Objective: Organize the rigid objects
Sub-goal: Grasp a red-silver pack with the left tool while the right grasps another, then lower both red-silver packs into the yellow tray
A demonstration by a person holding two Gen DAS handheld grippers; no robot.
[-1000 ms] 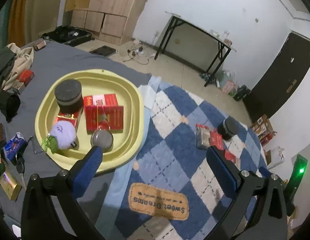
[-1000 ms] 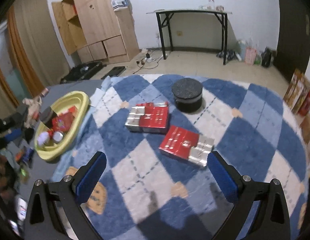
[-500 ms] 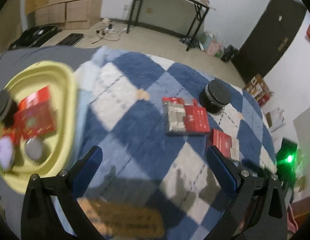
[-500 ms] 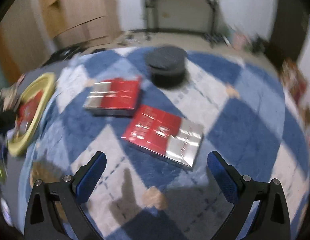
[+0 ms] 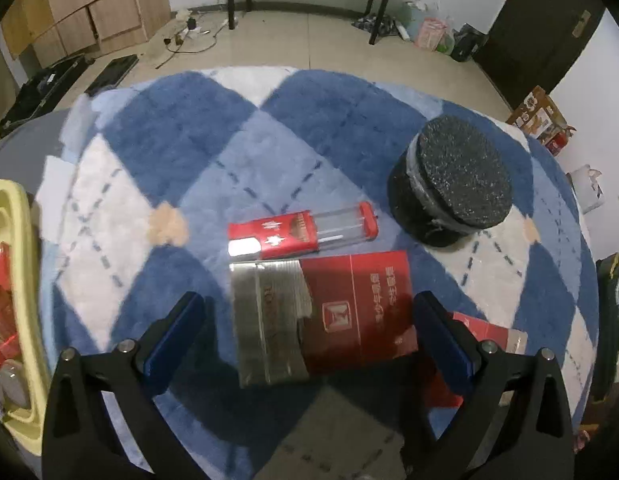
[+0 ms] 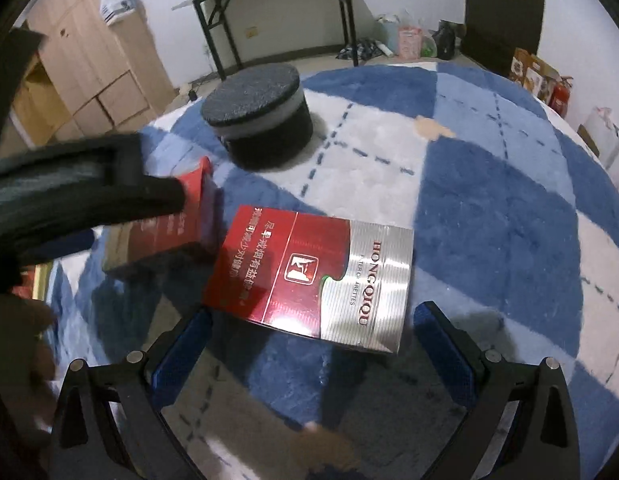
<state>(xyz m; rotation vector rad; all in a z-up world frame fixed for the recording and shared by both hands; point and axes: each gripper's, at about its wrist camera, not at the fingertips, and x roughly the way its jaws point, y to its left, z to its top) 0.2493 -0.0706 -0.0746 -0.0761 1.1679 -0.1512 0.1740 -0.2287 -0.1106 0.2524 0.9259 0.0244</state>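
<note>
Two grippers low over blue checkered rug (image 5: pixel 349 128), both spread wide, grasping nothing. Left gripper (image 5: pixel 305 332) straddles red-and-silver carton (image 5: pixel 329 316) lying flat; blue pads either side, apart from it. Red clear-windowed box (image 5: pixel 301 230) just beyond that carton, touching its far edge. Black round tin (image 5: pixel 453 184) off to right. Yellow tub (image 5: pixel 13 280) at left rug edge, red items inside. Right gripper (image 6: pixel 309 344) over second red-and-silver carton (image 6: pixel 317 276), near edge between its pads, no contact seen. Left tool's dark arm (image 6: pixel 69 200) covers first carton there.
</note>
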